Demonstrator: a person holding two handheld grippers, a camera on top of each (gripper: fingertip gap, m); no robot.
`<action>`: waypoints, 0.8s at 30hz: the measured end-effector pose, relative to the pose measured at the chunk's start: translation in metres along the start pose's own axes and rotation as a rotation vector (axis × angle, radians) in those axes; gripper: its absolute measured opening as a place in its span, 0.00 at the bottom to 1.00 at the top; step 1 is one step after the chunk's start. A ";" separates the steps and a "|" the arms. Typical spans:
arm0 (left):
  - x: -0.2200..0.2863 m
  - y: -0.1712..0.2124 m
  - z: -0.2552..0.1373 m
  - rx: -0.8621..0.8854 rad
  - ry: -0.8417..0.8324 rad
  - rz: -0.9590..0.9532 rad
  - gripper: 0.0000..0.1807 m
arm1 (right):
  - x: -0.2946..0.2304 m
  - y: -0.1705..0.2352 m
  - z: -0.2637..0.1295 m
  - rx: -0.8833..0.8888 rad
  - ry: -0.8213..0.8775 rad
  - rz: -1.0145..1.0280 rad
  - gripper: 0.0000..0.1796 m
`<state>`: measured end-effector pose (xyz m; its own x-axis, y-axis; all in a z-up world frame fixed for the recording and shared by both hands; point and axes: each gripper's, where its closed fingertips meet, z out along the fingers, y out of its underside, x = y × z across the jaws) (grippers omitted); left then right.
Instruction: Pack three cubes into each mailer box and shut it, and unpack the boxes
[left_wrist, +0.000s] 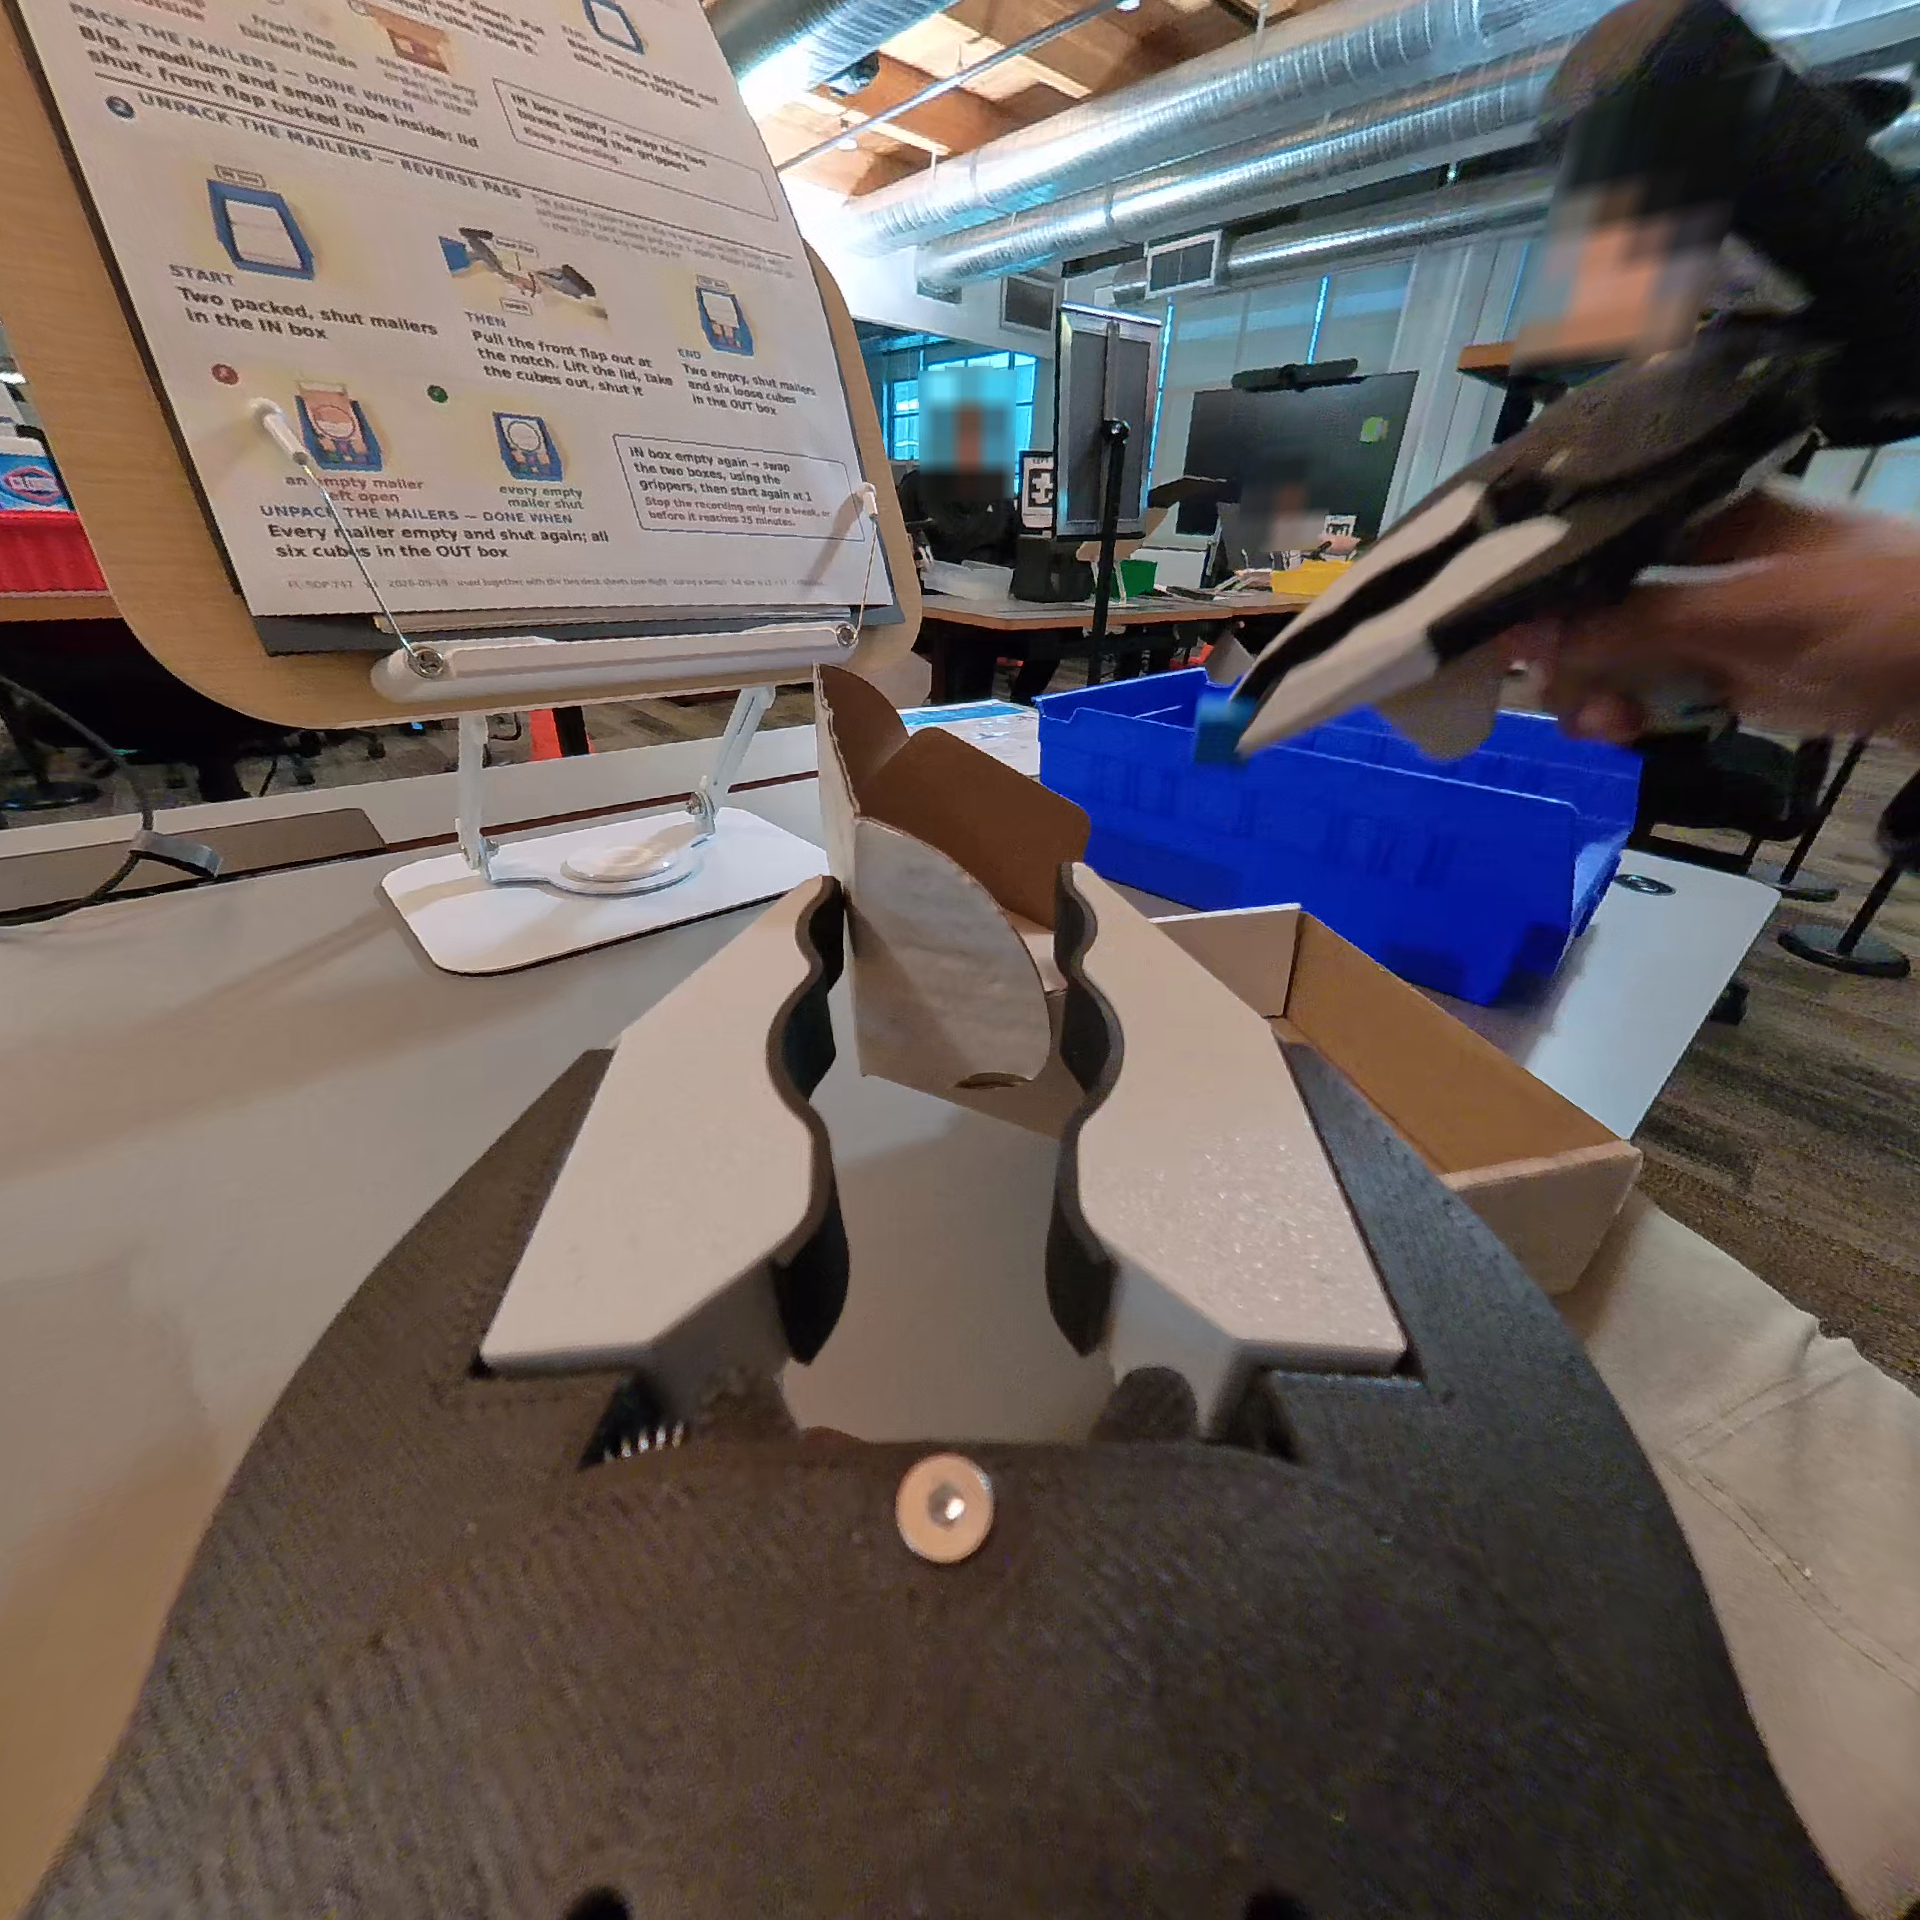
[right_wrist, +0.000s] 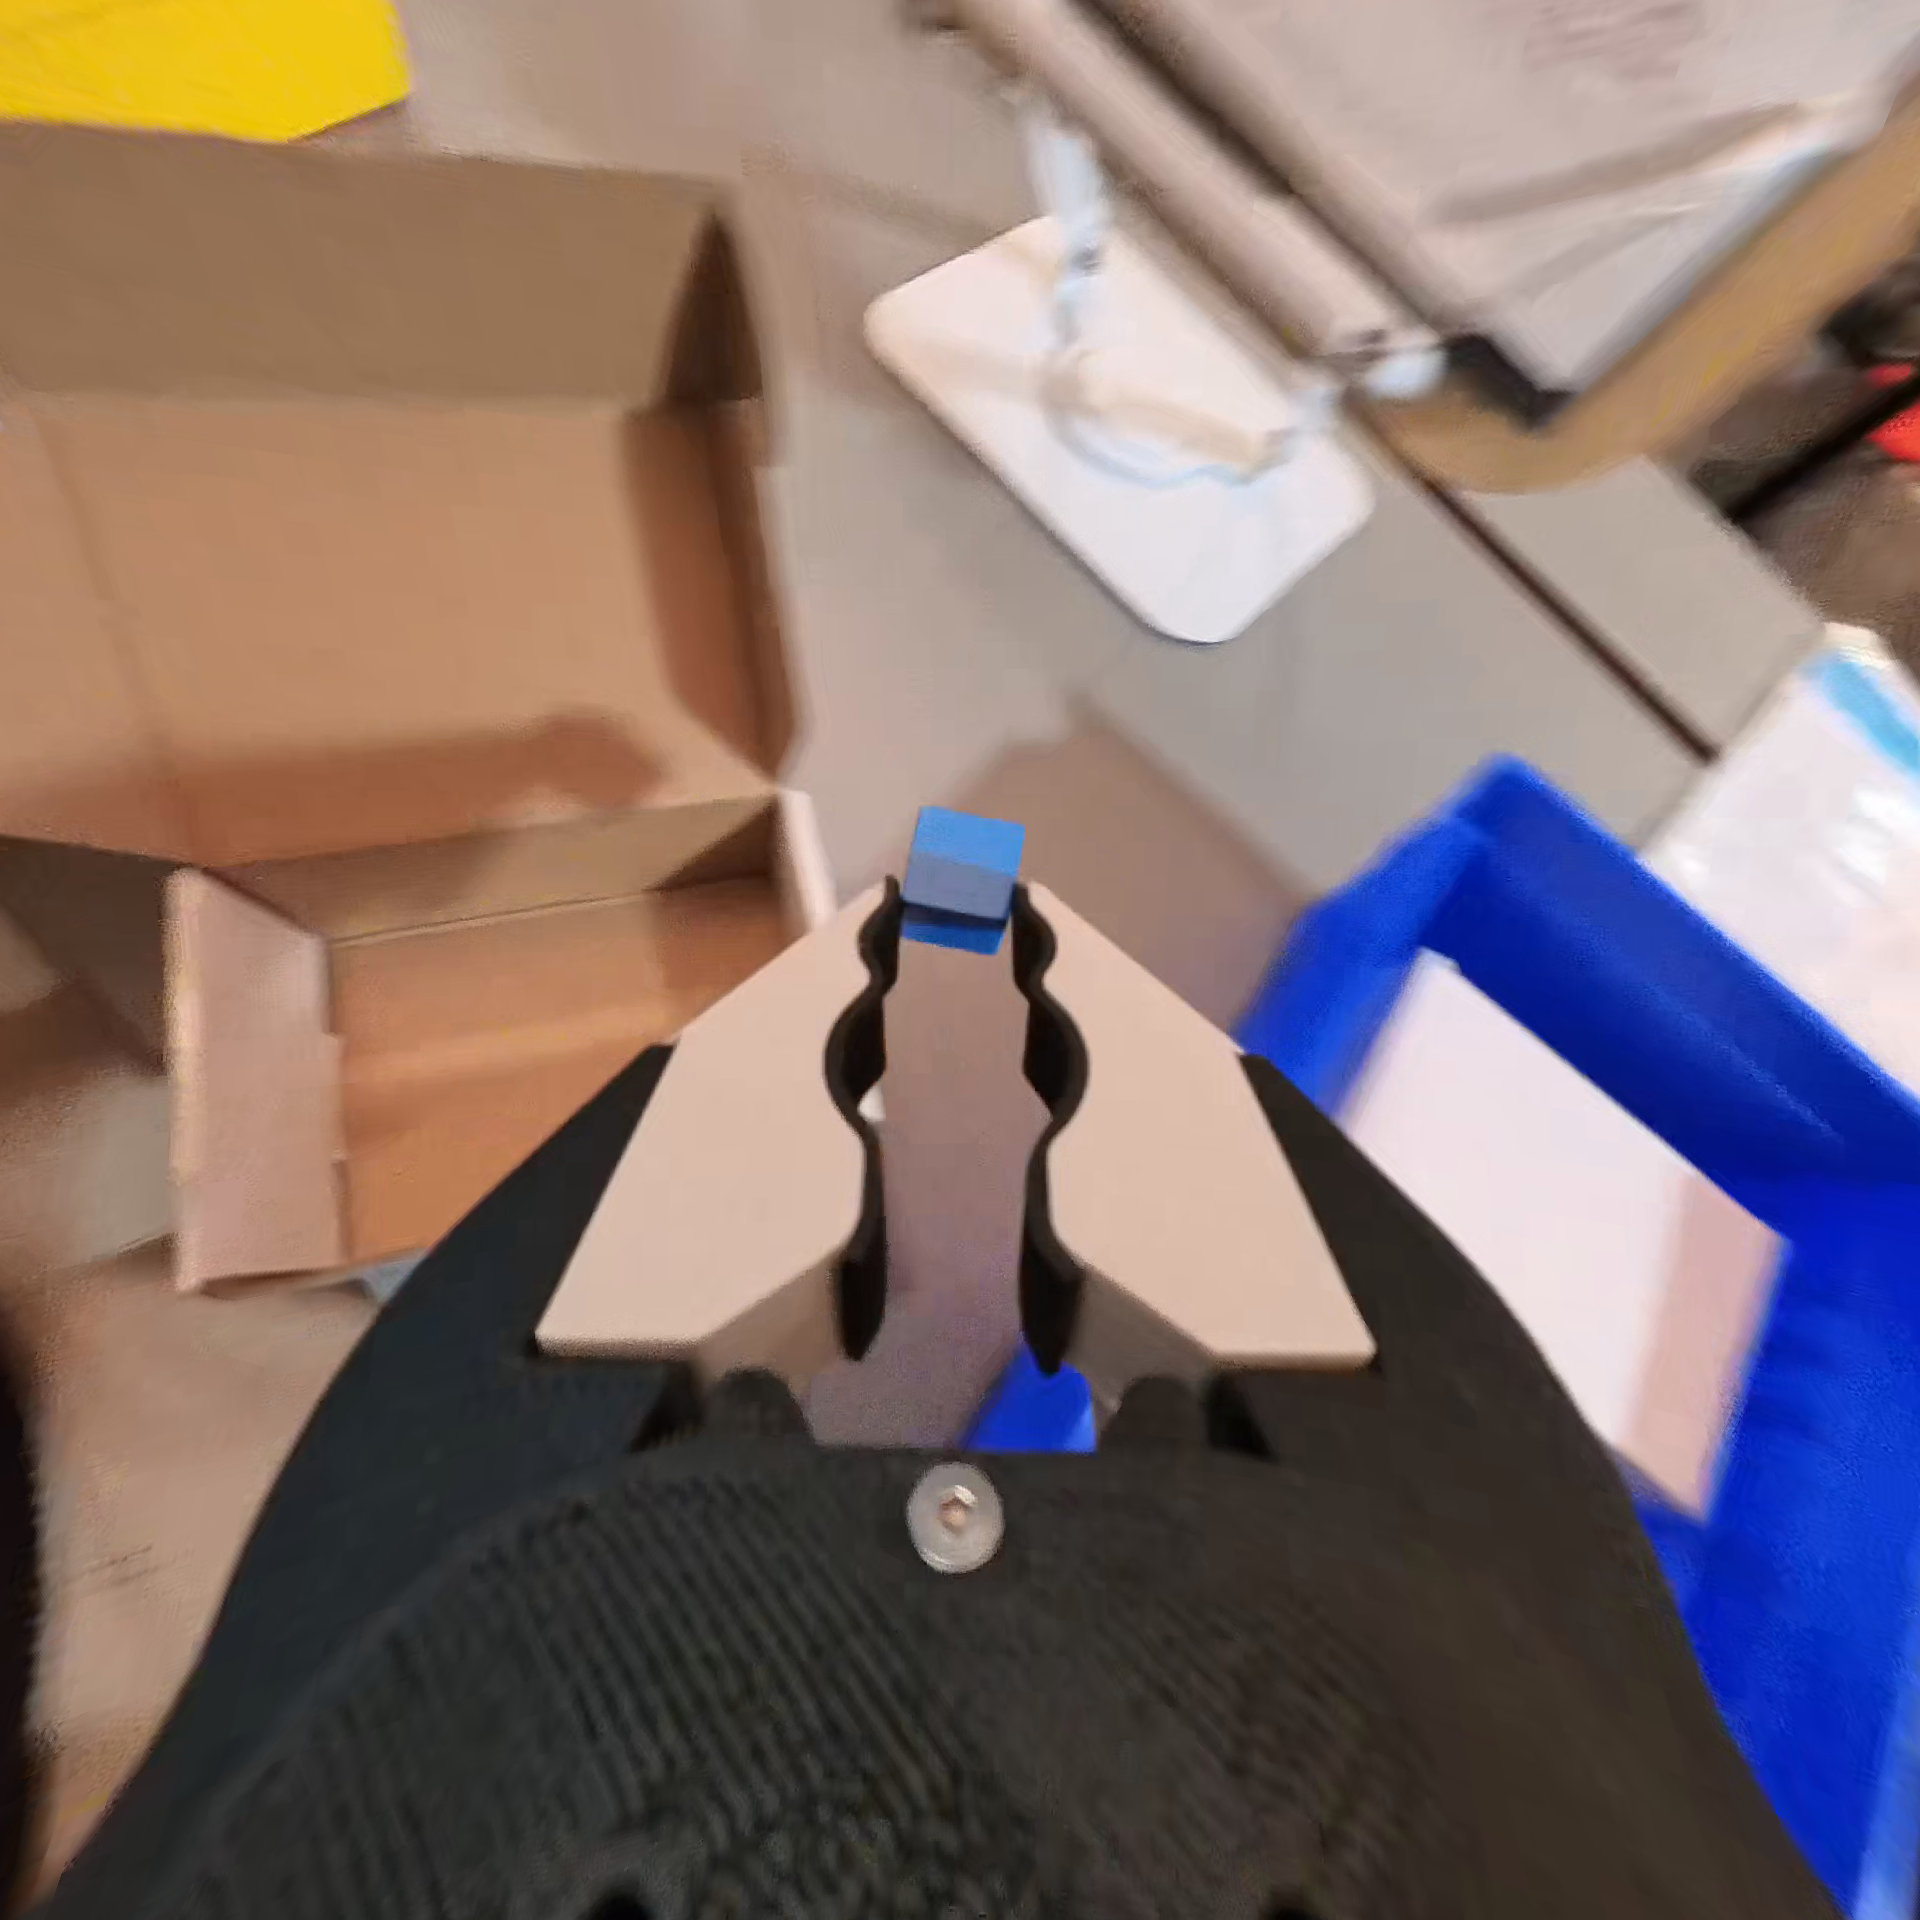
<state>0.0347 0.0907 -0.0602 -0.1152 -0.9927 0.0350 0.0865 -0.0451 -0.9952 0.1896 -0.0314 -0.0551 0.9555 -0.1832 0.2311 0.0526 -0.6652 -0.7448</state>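
- Left view: my left gripper (left_wrist: 945, 997) sits low at the open mailer (left_wrist: 1434, 1081), jaws spread around its upright flap (left_wrist: 940, 966) without touching (thin card, bends easily). The right gripper (left_wrist: 1247, 717) angles down over the bin (left_wrist: 1351, 831).
- Right view: my right gripper (right_wrist: 954, 914) pinches a small cube (right_wrist: 961, 868) at its tips; light, rigid, flat-sided, so a tip hold suits it.

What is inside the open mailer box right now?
The visible floor of the mailer box is bare brown cardboard with no cubes. Its near corner is hidden behind the right gripper, which holds a small blue cube.
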 end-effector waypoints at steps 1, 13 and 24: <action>0.000 0.000 0.000 0.000 0.000 0.000 0.21 | 0.022 0.003 -0.015 0.005 0.060 0.025 0.11; 0.002 0.000 0.001 -0.001 -0.003 0.003 0.21 | 0.156 0.190 -0.043 -0.349 0.325 0.382 0.11; 0.000 0.001 0.001 -0.002 -0.002 0.002 0.21 | 0.162 0.237 -0.031 -0.480 0.377 0.459 0.11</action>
<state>0.0353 0.0906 -0.0608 -0.1127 -0.9931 0.0336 0.0851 -0.0433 -0.9954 0.3482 -0.2411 -0.1745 0.6828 -0.6946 0.2265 -0.5400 -0.6887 -0.4838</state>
